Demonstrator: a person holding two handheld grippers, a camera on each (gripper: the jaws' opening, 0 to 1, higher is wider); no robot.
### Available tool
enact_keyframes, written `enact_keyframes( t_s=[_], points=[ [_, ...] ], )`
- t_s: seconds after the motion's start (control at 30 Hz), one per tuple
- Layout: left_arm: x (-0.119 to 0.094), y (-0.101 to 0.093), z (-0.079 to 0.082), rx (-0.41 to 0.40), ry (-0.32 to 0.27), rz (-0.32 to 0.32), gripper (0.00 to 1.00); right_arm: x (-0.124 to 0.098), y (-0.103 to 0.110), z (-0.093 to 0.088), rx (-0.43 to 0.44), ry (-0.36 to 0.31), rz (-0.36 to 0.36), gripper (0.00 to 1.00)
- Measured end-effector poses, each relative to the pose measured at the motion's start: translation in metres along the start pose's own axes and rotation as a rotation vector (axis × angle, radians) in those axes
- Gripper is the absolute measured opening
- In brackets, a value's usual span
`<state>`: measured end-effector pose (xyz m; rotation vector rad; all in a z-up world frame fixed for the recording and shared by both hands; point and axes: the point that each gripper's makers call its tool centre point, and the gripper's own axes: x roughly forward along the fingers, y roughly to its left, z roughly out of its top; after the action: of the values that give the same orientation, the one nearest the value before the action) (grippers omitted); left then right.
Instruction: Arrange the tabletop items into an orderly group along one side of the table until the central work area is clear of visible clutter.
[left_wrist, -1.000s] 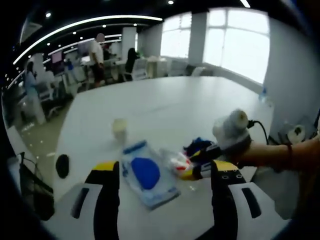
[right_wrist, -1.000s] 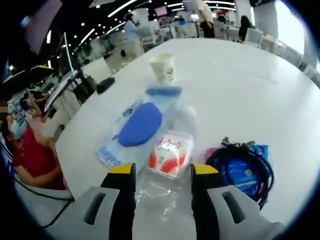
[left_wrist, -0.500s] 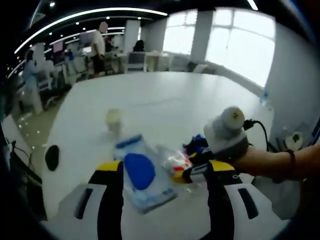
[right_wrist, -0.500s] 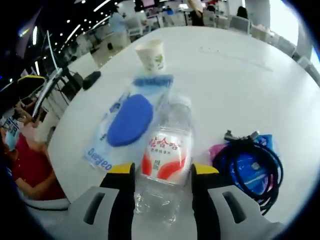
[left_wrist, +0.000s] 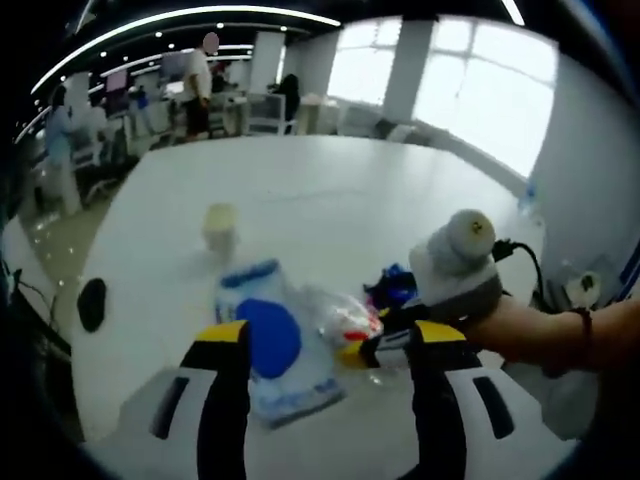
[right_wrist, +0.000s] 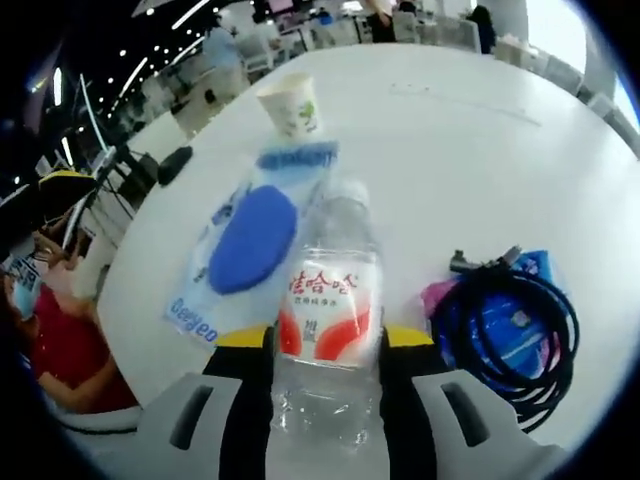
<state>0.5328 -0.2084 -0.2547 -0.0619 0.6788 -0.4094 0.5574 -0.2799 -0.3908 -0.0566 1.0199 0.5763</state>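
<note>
Right claw (right_wrist: 322, 350) pinched water bottle (right_wrist: 326, 310) between jaws, apparently to carry it aside. Bottle sat beside wipes pack (right_wrist: 248, 250) near surface (right_wrist: 480, 150) edge. Left claw (left_wrist: 325, 375) spread, empty.

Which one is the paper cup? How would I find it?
Look at the big white table. Past the flat clear packet with the blue oval, farther from the gripper, stands the small pale paper cup. It is the only upright open-topped thing, standing apart from the others.

Bright window glare, soft fisheye blur
</note>
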Motion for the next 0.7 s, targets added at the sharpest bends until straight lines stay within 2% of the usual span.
enact_keyframes(
  t_s=[0.43,0.6,0.63,0.7],
  points=[
    [0.006,-0.004,-0.007,-0.043,0.010,-0.013,0.59,-0.007,0.003,0.001,0.016,-0.096,0.036,0.37],
    [0.007,-0.003,-0.008,-0.057,0.006,-0.019,0.59,-0.019,0.007,0.011,0.004,-0.180,0.069,0.37],
    [0.007,-0.003,-0.008,-0.062,0.006,-0.023,0.59,-0.023,0.010,0.018,-0.026,-0.222,0.090,0.37],
    [0.007,-0.004,-0.008,-0.075,-0.002,-0.031,0.59,-0.031,0.014,0.024,-0.036,-0.255,0.103,0.37]
  ],
)
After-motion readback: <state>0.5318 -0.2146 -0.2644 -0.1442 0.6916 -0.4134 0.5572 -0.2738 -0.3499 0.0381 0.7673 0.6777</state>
